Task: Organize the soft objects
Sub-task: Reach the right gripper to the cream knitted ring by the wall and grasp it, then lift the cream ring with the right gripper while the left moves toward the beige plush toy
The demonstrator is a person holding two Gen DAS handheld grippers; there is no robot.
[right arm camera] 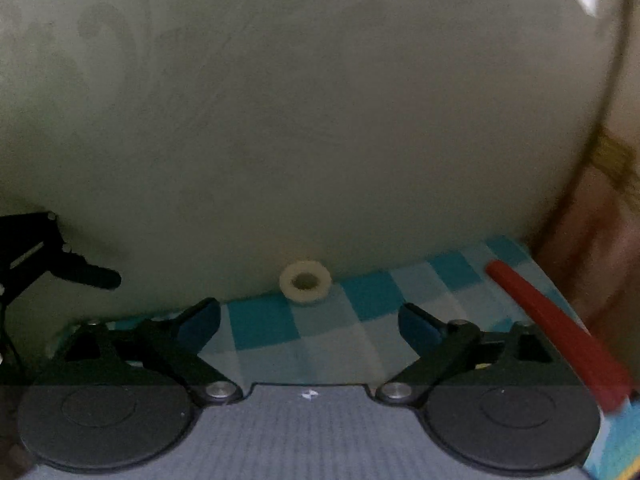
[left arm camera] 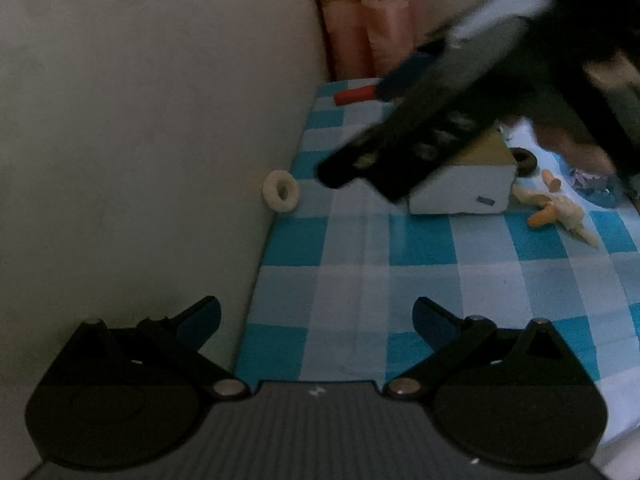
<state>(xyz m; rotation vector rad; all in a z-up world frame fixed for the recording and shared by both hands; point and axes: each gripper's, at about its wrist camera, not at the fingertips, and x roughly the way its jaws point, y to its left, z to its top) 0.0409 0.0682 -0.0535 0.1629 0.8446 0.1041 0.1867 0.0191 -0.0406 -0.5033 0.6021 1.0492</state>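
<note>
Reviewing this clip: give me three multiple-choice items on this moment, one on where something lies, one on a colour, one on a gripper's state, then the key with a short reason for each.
1. Where does the cream ring lie?
A. At the cloth's edge by the wall
B. Inside the box
C. Between the right gripper's fingers

2. What colour is the checked cloth?
A. Red and white
B. Blue and white
C. Green and yellow

3. How does the right gripper stand?
A. Shut on the ring
B. Shut on the red stick
C. Open, holding nothing

Key: A, the ring rests against the pale wall at the cloth's border; B, its squares are blue and white; C, the fingers stand wide apart with only cloth between them.
</note>
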